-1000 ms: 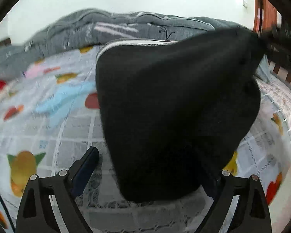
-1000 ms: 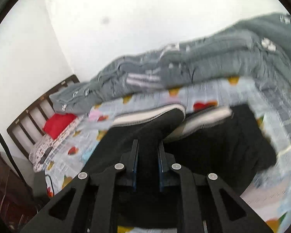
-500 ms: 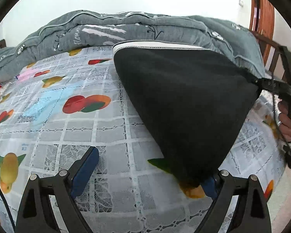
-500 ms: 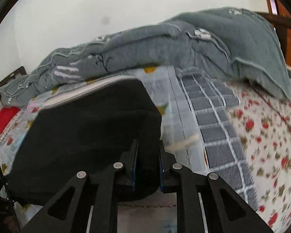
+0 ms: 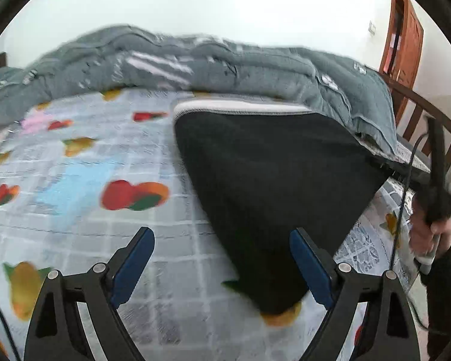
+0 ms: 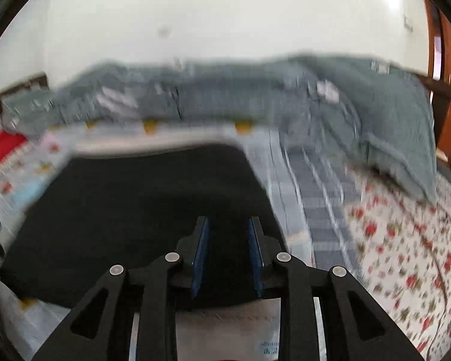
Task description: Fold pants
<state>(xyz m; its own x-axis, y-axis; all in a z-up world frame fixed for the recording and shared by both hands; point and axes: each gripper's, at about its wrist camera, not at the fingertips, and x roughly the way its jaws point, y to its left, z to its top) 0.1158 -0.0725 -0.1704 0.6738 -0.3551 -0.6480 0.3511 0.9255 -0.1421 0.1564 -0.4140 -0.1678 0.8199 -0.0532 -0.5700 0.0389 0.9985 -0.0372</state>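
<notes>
Pants of black fabric with a pale waistband [image 5: 273, 186] lie folded on the bed, spread over a grey-and-white checked sheet printed with fruit [image 5: 75, 180], the waistband edge toward the far side where a rumpled grey quilt [image 5: 225, 63] is heaped along the wall. The left hand-held gripper [image 5: 222, 261] has its blue-padded fingers [image 5: 132, 263] spread wide apart, holding nothing; the near corner of the pants reaches in between them, close to the right pad, though the blur makes it hard to say whether cloth and pad touch. The right hand-held gripper [image 6: 228, 255] shows a clear gap between its blue pads [image 6: 200, 255], and the black fabric fills the view between and beneath them; from this smeared view it appears released rather than pinched. In the left wrist view a hand [image 5: 430, 228] holds the other tool's dark handle at the far right edge of the bed, near a brown wooden bed rail [image 5: 436, 126]. A white sheet with red flowers [image 6: 406, 240] covers the right part of the bed.
</notes>
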